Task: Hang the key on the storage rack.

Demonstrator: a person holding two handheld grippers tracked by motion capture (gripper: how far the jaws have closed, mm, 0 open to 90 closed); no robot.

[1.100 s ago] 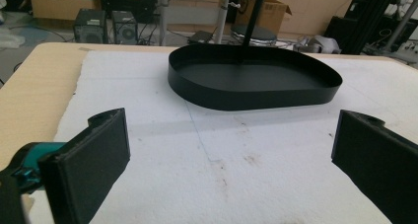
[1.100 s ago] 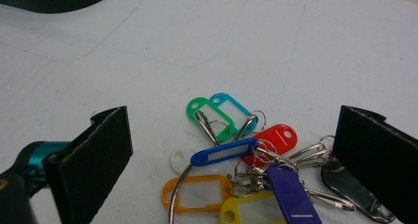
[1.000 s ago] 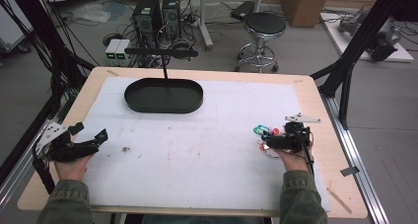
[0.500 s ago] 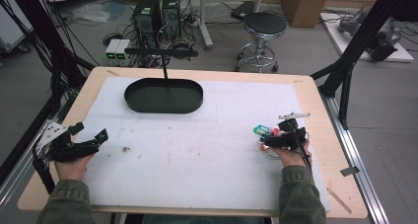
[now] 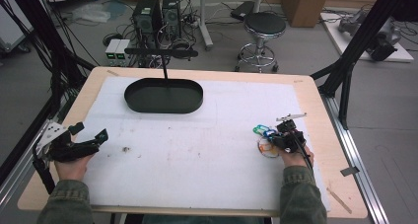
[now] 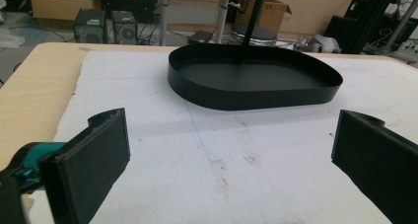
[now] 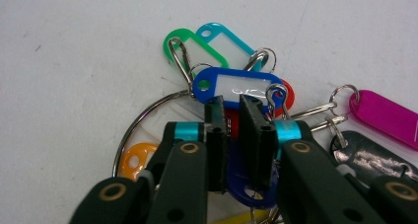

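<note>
Right claw [image 7: 231,135]: jaws have just been closing and stand narrow, nipping the bunch of key tags [image 7: 231,86] where a red and a dark blue tag sit between the pads; in the high view it [image 5: 279,137] is at the desk's right side.
Key tags: lie on the white sheet [image 5: 197,150], strung on a large metal ring [image 7: 143,120]; green, light blue, blue, orange, magenta and black tags fan out.
Left claw [image 6: 226,155]: jaws wide apart with nothing between them, resting low at the desk's left edge [image 5: 91,140].
Black tray [image 5: 163,95]: oval, at the far side of the sheet, well apart from both claws.
Desk [image 5: 315,93]: pale wood rim around the sheet.
</note>
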